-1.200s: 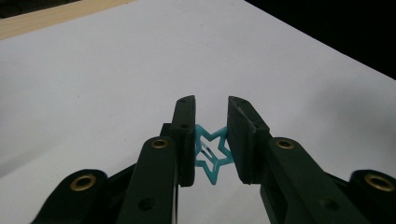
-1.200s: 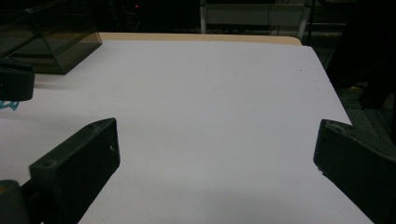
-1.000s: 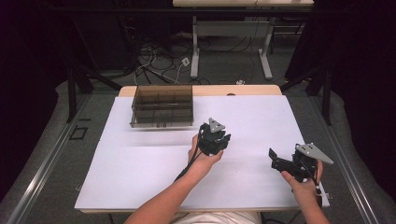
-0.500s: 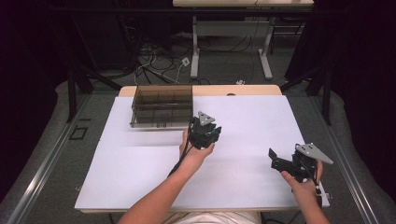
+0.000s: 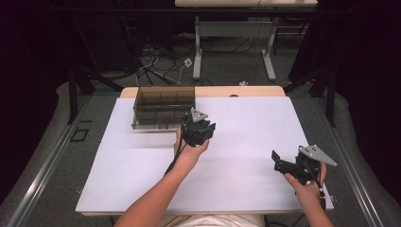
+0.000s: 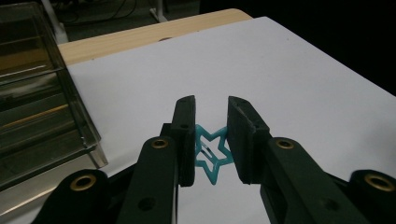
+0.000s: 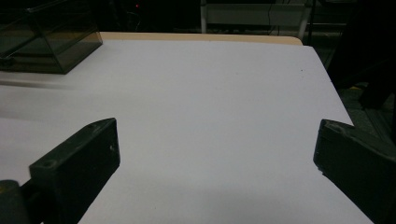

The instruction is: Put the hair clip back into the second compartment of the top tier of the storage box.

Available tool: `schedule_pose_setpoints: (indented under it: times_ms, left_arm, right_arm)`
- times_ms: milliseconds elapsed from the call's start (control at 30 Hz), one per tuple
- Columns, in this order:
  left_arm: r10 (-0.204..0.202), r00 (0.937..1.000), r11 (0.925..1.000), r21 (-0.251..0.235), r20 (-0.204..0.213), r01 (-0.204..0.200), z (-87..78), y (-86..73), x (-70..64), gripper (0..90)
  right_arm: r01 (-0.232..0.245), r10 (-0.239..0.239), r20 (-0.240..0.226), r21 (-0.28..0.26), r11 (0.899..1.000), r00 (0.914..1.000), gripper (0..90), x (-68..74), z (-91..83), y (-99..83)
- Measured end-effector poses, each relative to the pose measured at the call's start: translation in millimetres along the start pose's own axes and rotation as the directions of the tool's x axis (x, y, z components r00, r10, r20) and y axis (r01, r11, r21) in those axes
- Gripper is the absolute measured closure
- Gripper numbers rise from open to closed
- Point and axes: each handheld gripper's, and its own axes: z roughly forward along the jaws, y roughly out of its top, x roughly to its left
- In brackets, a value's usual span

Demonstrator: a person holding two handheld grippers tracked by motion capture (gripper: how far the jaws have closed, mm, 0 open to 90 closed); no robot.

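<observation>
Wood table (image 5: 257, 91), white sheet (image 5: 246, 142) on top, smoked compartment box (image 5: 163, 106) far-left.

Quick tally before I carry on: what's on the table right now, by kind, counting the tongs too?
Tongs: 2, left tongs shut on the star, right tongs open over the white table
Teal star clip: 1
Smoky clear compartment box: 1
Total: 4
</observation>
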Motion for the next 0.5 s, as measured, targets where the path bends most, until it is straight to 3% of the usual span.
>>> schedule_pose_setpoints:
  times_ms: [500]
  left_arm:
    - [-0.042, 0.9979, 0.9991, -0.009, -0.049, 0.042, -8.1, 2.7, 26.3, 73.3]
  right_arm:
    - [0.006, -0.006, -0.005, 0.006, 1.000, 1.0000, 0.1, 0.1, 0.4, -0.1]
